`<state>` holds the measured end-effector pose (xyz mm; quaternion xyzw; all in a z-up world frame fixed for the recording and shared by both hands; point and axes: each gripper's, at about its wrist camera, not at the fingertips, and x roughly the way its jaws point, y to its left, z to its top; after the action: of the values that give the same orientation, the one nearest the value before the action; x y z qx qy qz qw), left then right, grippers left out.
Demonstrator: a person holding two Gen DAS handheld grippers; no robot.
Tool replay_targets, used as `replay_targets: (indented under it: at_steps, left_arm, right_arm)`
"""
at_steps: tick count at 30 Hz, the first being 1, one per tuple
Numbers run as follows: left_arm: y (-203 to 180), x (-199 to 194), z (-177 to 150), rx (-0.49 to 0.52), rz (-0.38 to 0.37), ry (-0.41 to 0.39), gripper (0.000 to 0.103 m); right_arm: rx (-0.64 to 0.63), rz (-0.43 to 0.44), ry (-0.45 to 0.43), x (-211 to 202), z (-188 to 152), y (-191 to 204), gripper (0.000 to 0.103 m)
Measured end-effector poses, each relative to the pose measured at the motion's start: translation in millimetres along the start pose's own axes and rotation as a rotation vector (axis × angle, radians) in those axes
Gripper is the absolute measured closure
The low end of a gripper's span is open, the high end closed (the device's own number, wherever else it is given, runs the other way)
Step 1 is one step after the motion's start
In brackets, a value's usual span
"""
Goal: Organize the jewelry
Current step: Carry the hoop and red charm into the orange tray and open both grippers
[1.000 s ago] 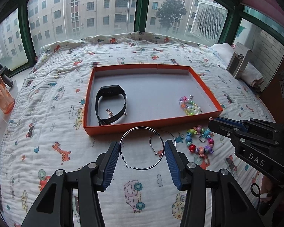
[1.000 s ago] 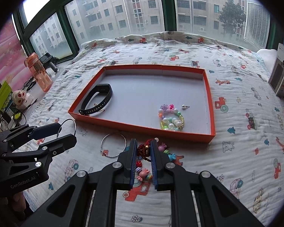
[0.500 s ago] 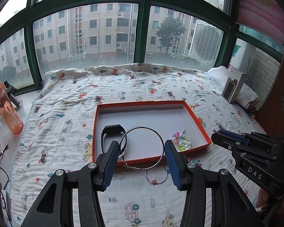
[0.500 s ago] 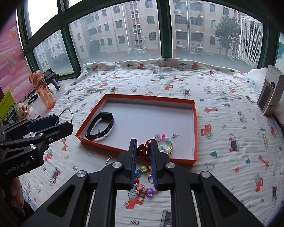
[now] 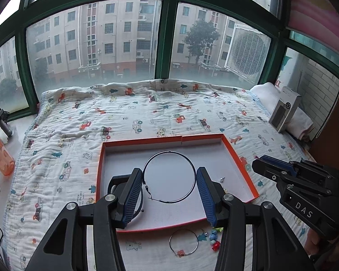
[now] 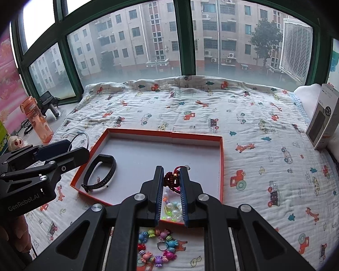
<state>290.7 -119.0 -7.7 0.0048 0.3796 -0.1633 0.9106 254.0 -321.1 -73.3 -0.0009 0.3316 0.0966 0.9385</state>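
Left claw (image 5: 169,181) pinched a large dark hoop (image 5: 169,177) between its blue pads (image 5: 133,194), hoop held up over the orange tray (image 5: 239,158), which sat on the cartoon-print bedspread (image 5: 124,117). Clasp end of the hoop hung at about 7 o'clock on the ring, near the left pad. Right claw (image 6: 172,178) was nearly pressed together, pinching a dark red knotted cord (image 6: 171,178) of a candy-bead bracelet (image 6: 156,248); the beads trailed down onto the bed just outside the tray's near rim, at 6 o'clock in the right wrist view. Inside the tray: black wristband (image 6: 99,172) at roughly 9 o'clock, pastel bead bracelet (image 6: 171,210) against the near wall between the right claw's fingers, and a small silver stud (image 5: 222,179) at about 3 o'clock. A smaller silver hoop (image 5: 184,241) lay on the bedspread just outside the near rim, at 6 o'clock in the left wrist view. Orange bottle (image 6: 36,119) stood on the ledge at 9 o'clock; grey box (image 6: 325,119) leaned at 3 o'clock beside white towels.
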Motion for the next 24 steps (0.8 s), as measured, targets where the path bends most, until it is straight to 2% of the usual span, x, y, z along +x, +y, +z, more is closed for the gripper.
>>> replay_targets:
  at_steps: [12,24]
  left_arm:
    - [10.4,98.2,-18.6,0.005,-0.024,0.155,0.050]
    - [14.5,138.7,-25.9,-0.021,-0.051,0.219,0.049]
  right_arm:
    - [0.023,-0.004,0.135,61.1,-15.4,-13.4,0.087]
    - [0.042,-0.007,0.193,89.1,-21.5,-21.9,0.086]
